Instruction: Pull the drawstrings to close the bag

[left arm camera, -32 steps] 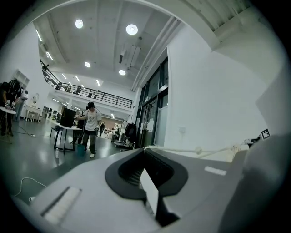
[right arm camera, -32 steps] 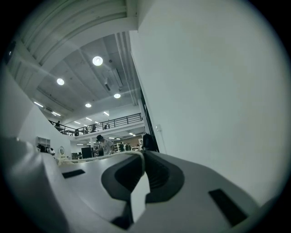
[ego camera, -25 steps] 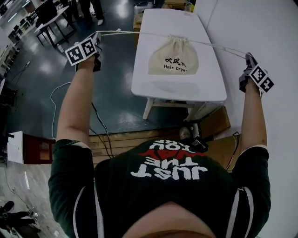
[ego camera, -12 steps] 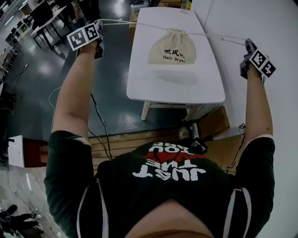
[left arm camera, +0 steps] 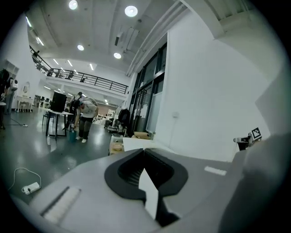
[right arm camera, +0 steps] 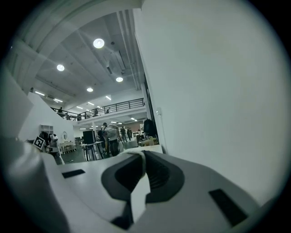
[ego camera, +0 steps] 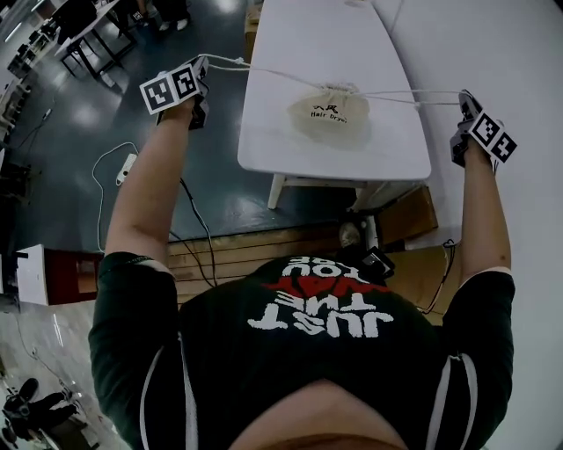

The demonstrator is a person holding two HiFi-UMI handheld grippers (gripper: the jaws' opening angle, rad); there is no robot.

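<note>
— Claws?
— Left gripper (ego camera: 202, 68) and right gripper (ego camera: 463, 100) each clamp a taut drawstring (ego camera: 264, 72), out past the table's (ego camera: 290, 154) side edges.
— Bag?
— The bag (ego camera: 332, 114) lies mid-table, mouth cinched; open tabletop runs on beyond.

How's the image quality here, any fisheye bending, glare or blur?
Head view: table edges bow, floor shows lamp glare, the bag print is soft. Left gripper view: round fisheye frame, black corners, ceiling lights blown out. Right gripper view: same frame, white wall dominates.
</note>
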